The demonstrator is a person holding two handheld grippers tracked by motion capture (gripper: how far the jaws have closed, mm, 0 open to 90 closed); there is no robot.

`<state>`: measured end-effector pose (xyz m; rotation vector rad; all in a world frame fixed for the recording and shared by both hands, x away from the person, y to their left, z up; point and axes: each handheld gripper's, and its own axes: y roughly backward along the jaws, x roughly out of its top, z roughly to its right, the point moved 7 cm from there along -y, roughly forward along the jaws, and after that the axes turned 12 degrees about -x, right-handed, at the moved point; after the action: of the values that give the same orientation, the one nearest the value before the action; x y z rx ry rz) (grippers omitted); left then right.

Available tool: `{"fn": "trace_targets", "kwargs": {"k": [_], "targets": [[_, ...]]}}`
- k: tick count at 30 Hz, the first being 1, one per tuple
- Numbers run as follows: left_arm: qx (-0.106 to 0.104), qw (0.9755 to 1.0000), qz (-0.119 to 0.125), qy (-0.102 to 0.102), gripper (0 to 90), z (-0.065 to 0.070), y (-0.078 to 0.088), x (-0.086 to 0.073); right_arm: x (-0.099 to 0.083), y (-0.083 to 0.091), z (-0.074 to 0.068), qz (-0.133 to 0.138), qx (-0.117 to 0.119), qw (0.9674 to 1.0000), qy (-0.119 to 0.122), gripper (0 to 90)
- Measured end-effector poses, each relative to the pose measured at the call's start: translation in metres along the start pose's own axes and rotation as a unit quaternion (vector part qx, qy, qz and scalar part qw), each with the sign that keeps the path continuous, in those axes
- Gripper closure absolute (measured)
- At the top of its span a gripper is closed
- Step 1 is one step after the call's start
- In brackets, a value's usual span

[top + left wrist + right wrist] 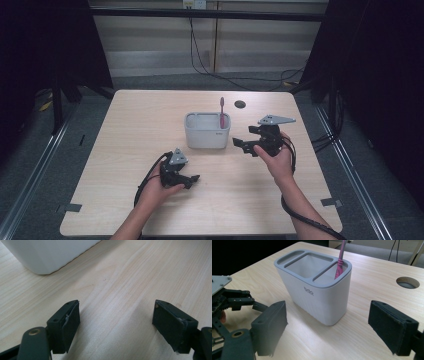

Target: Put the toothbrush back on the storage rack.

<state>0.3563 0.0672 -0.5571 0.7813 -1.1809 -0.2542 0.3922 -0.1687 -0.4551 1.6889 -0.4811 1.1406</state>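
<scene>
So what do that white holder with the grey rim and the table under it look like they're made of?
The white oblong holder looks like moulded plastic with a smooth matt finish: seamless rounded corners, printed logo, and a grey rim that may be plastic or rubber. The pale table shows light wood grain, probably a smooth laminate or veneer.

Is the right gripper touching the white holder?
Apart. In the right gripper view, bare table shows between the open right gripper and the holder; the high view also shows a gap beside the holder's right wall.

White grey-rimmed holder upright mid-table; pink toothbrush standing in its right end compartment.
</scene>
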Motion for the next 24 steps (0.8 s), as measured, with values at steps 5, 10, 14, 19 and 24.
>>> {"fn": "trace_targets", "kwargs": {"k": [5,10,14,19,24], "targets": [[-0.001,1.0000,0.000,0.001,21.9,0.000,0.000,0.000,-0.004,0.001,0.001,-0.008,0.004,1.0000,0.004,14.9],[0.000,1.0000,0.000,0.000,21.9,0.000,0.000,0.000,-0.009,0.003,0.002,-0.013,0.008,0.9999,0.004,14.9],[0.000,1.0000,0.000,0.001,21.9,0.000,0.000,0.000,-0.013,0.004,0.003,-0.018,0.010,0.9997,0.010,14.9],[0.000,1.0000,0.000,0.001,21.9,0.000,0.000,0.000,-0.017,0.006,0.004,-0.023,0.011,0.9996,0.013,14.9],[0.000,1.0000,0.000,0.000,21.9,0.000,0.000,0.000,-0.022,0.006,0.005,-0.029,0.012,0.9994,0.016,14.9]]}}
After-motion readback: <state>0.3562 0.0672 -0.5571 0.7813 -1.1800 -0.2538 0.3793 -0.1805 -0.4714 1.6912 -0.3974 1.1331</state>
